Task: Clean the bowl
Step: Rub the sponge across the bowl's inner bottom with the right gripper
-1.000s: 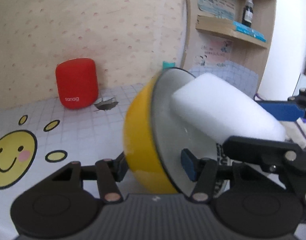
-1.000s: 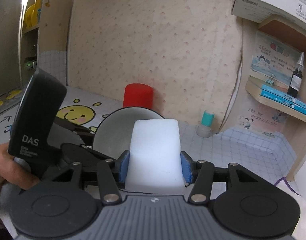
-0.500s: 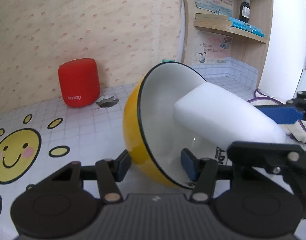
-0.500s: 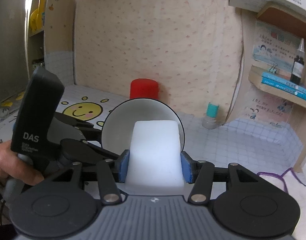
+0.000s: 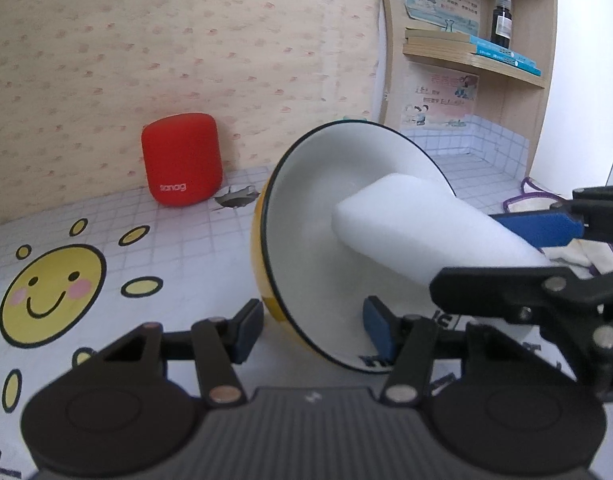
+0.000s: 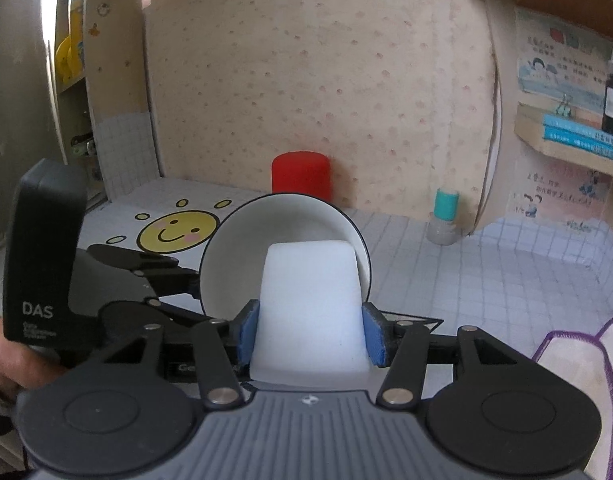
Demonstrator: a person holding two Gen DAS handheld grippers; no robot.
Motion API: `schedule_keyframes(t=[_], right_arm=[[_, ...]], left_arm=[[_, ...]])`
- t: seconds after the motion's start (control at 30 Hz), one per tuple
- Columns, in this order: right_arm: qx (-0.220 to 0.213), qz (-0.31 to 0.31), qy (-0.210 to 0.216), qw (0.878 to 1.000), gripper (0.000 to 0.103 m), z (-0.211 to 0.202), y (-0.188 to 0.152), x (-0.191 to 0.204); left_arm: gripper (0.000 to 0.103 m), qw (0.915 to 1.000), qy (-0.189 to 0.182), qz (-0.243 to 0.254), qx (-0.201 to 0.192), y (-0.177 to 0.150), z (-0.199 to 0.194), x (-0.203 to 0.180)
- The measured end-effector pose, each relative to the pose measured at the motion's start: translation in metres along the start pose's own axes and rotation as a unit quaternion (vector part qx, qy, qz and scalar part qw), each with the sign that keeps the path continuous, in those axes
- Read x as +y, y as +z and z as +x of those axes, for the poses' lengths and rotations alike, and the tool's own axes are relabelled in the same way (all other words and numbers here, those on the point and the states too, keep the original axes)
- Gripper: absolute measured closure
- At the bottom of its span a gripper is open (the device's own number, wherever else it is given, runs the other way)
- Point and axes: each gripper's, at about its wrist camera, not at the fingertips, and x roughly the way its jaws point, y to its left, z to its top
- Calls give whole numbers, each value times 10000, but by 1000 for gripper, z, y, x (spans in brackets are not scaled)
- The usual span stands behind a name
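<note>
Left tongs (image 5: 312, 330): closed on the lower wall of the bowl (image 5: 306, 216); one blue pad sits outside the yellow shell, the other inside against the white lining; the bowl is tipped on edge, its mouth turned toward the right tongs
Right tongs (image 6: 312, 334): clamped on the near end of a white sponge (image 6: 310, 304), a blue pad pressed to either side; the block juts straight ahead of the fingertips
Sponge tip: reaches into the bowl's hollow (image 6: 266, 240) (from the left wrist view its rounded end (image 5: 418, 224) lies against the white lining, low and right of centre); whether it presses hard cannot be told
Hand: a hand (image 6: 10, 364) grips the black handle marked DAS, left of the right tongs
Tabletop (image 5: 178, 256): white gridded covering with a yellow smiling sun (image 5: 52, 294) printed on it, left of the left tongs
Cloth (image 6: 574, 376): white with a purple edge, just right of the right tongs
Beyond the bowl: a red speaker (image 5: 181, 164) stands against the dotted wall; a small bottle with a teal cap (image 6: 445, 220) stands farther right
Far right: a wooden shelf (image 5: 470, 58) carries books and a dark dropper bottle (image 5: 502, 16)
</note>
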Motion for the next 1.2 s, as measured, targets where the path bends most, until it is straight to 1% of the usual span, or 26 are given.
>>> schedule_keyframes(t=[0.2,0.27,0.47,0.6,0.67,0.73,0.87,0.93,1.0,1.1,1.2], right_arm=[[4,245,141,9996,51,1,-2,-3],[3,294,107,9995,51,0,1,-2],[-192,240,-6,9995,51,-1,12,9],[-117,169,-29,9998,51,1,8,12],[-29,301,-6,9995,51,3,5,10],[-5,307,-46,9995,51,1,6,10],[-125,366,145,9991,51,-4,14,12],[-194,180,167,9995,51,-5,20,17],[-137,-366,-45,9992,51,-5,23,30],[-64,-1078,-351,9935,51,-5,22,45],[-23,-1101,-380,9932,51,-7,21,44]], left_arm=[[49,10000,-15,-92,3,-2,-3,3],[49,9999,-19,-108,3,-3,-4,4],[49,9999,1,-140,-5,-3,-6,4],[49,9998,-31,-203,-8,-4,-8,7],[49,9998,-35,-188,-8,-5,-8,7],[49,9998,-36,-177,-8,-5,-8,6],[49,9998,-53,-215,-13,-6,-9,8],[49,9997,-48,-221,-14,-6,-9,8],[49,9997,-63,-243,-13,-6,-9,8],[49,9997,-61,-228,-10,-6,-9,8],[49,9996,-94,-250,-15,-6,-10,9]])
